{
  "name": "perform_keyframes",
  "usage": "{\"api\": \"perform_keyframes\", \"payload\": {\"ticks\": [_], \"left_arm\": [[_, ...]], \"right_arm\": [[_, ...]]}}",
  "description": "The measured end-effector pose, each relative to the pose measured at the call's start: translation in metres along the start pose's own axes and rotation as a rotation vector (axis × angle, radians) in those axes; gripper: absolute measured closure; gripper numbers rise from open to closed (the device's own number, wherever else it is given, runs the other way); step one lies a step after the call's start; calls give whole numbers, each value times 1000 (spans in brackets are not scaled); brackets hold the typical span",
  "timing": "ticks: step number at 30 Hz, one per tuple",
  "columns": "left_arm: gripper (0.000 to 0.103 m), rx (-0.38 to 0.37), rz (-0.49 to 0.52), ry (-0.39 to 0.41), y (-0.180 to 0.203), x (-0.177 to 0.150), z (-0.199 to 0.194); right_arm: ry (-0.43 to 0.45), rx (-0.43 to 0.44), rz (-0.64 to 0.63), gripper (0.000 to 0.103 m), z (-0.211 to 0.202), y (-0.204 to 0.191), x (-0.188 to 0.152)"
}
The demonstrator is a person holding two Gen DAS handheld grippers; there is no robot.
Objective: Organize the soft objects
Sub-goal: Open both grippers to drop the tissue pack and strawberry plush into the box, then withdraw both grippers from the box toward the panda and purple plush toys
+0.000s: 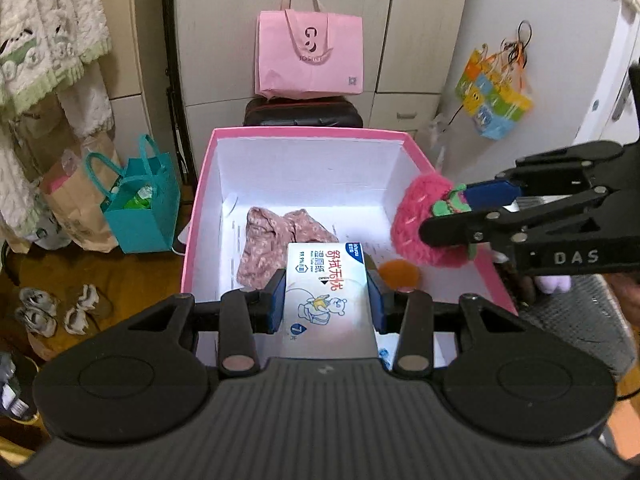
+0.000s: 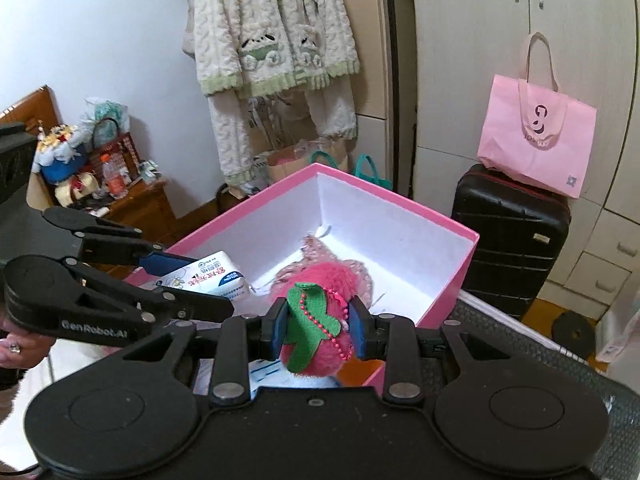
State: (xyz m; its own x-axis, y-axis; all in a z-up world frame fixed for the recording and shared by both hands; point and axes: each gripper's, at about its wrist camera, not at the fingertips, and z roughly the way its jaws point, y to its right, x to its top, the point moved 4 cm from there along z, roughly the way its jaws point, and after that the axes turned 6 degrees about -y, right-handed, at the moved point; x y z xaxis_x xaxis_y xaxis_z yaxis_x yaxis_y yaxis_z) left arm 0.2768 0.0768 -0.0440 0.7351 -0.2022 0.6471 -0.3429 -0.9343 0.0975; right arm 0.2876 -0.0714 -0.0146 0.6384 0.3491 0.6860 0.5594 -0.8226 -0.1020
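Left wrist view: left gripper (image 1: 326, 304) clamps a glossy rectangular wipes pack (image 1: 326, 280), right gripper (image 2: 318, 326) squeezes a fuzzy round strawberry plush (image 2: 320, 320)

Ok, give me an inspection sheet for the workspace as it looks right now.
Surface: dark textured mat under box.
Job's things: pink cardboard box with white inside holds a floral pink cloth; white wet-wipes pack; fuzzy pink strawberry plush.
Clutter: orange and purple items beside box, unclear.
Grippers: left gripper shut on pack; right gripper shut on plush.
Cables: nothing seen.
Surroundings: pink tote bag, black suitcase, teal gift bag.
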Motion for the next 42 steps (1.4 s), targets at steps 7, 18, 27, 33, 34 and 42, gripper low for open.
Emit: {"api": "perform_keyframes", "payload": {"ticks": [7, 18, 27, 33, 34, 42], "left_arm": [[63, 20, 38, -57, -3, 26, 32], [61, -35, -57, -60, -16, 57, 69], [39, -8, -31, 64, -12, 58, 28], [39, 30, 67, 76, 8, 41, -20], [39, 27, 81, 79, 13, 39, -28], [34, -50, 154, 93, 43, 20, -87]], "right_arm": [[-54, -86, -59, 65, 32, 7, 10], [-20, -121, 19, 56, 43, 36, 20], [29, -76, 53, 54, 8, 30, 15], [50, -7, 88, 53, -24, 20, 5], [54, 7, 91, 53, -30, 19, 2], [88, 85, 97, 49, -84, 2, -17]]}}
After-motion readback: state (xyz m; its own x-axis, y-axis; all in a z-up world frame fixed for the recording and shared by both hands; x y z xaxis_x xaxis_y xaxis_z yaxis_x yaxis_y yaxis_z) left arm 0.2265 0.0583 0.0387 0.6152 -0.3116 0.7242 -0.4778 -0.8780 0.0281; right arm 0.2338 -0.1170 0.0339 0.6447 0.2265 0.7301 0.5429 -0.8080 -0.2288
